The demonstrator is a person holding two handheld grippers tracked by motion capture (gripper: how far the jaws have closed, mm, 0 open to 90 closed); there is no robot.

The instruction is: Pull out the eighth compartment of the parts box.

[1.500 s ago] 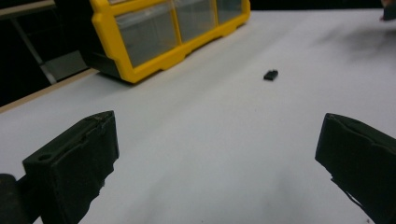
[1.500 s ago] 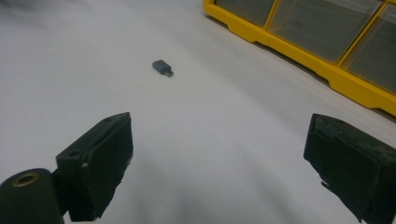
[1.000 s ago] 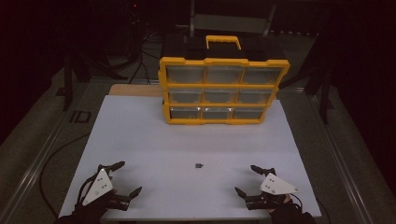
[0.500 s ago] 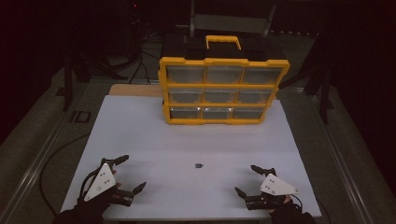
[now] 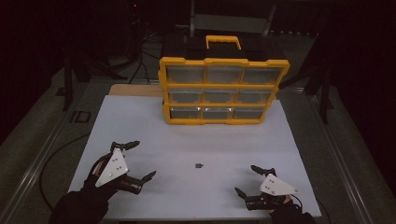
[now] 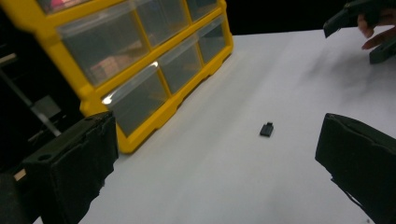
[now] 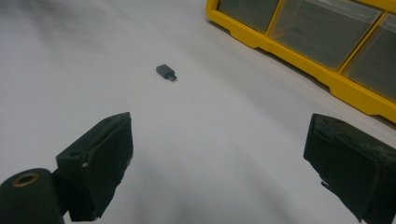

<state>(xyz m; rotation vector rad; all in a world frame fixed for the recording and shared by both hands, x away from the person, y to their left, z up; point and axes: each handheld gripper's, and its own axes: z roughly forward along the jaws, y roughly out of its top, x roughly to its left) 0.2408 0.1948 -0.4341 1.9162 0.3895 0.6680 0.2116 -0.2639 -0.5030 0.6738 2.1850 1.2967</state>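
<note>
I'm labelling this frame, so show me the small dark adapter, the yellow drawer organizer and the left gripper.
small dark adapter (image 5: 199,165), high view, middle of its body.
yellow drawer organizer (image 5: 223,85), high view, yellow bar between the top and middle drawer rows.
left gripper (image 5: 138,160), high view, midway between its open fingertips.

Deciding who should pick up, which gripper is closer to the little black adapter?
Roughly even, right perhaps slightly nearer. Adapter lies between the left gripper and the right gripper; both open, neither touching.

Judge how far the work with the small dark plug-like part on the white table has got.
Done: nothing visibly; the small dark plug-like part lies loose on the white table. In hand: the left gripper and right gripper flank it, both open and empty. Left: grasping it; every clear drawer of the yellow plastic organiser looks shut.
</note>
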